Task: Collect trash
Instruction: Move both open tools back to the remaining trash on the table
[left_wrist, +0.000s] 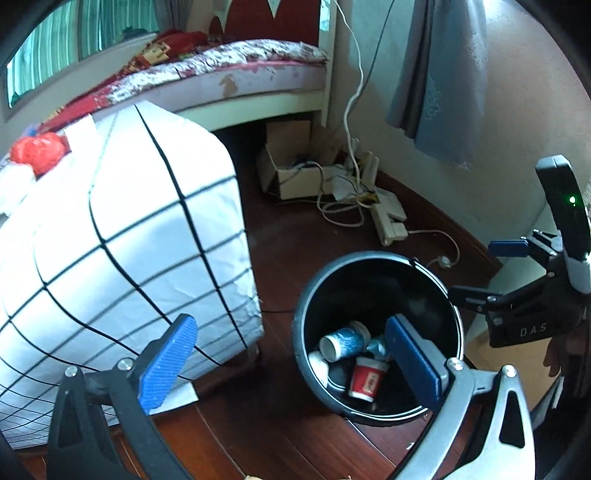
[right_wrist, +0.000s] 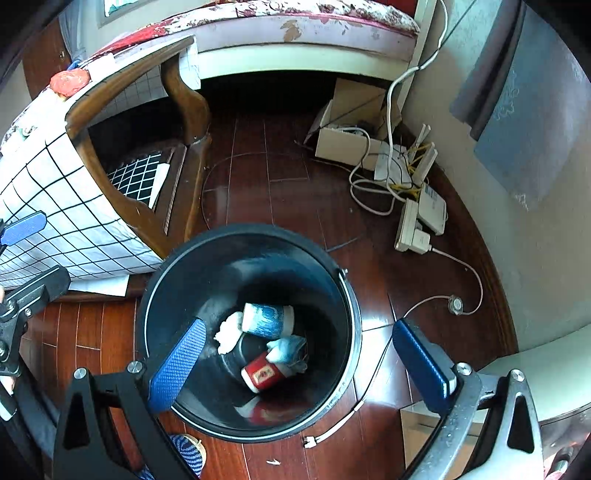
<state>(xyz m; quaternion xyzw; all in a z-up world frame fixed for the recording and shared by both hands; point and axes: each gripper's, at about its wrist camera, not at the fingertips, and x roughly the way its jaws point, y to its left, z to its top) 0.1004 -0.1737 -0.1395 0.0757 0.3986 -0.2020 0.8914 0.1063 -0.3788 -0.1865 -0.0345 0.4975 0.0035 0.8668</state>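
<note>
A black round trash bin (left_wrist: 310, 295) (right_wrist: 354, 314) stands on the dark wood floor. Inside lie a blue-white paper cup (left_wrist: 343, 341) (right_wrist: 267, 319), a red paper cup (left_wrist: 368, 380) (right_wrist: 263, 376), crumpled white tissue (right_wrist: 227, 330) and a bluish wrapper (right_wrist: 288, 350). My left gripper (left_wrist: 291, 363) is open and empty, beside the bin's left side. My right gripper (right_wrist: 299, 363) is open and empty, above the bin's mouth; it also shows in the left wrist view (left_wrist: 480, 273) at the right.
A low wooden table under a white grid cloth (left_wrist: 129, 229) (right_wrist: 55, 192) stands left of the bin, with red trash (left_wrist: 38, 151) (right_wrist: 70, 82) on top. A cardboard box (right_wrist: 349, 122), power strips (right_wrist: 412, 225) and cables lie by the wall. A bed (left_wrist: 240, 74) is behind.
</note>
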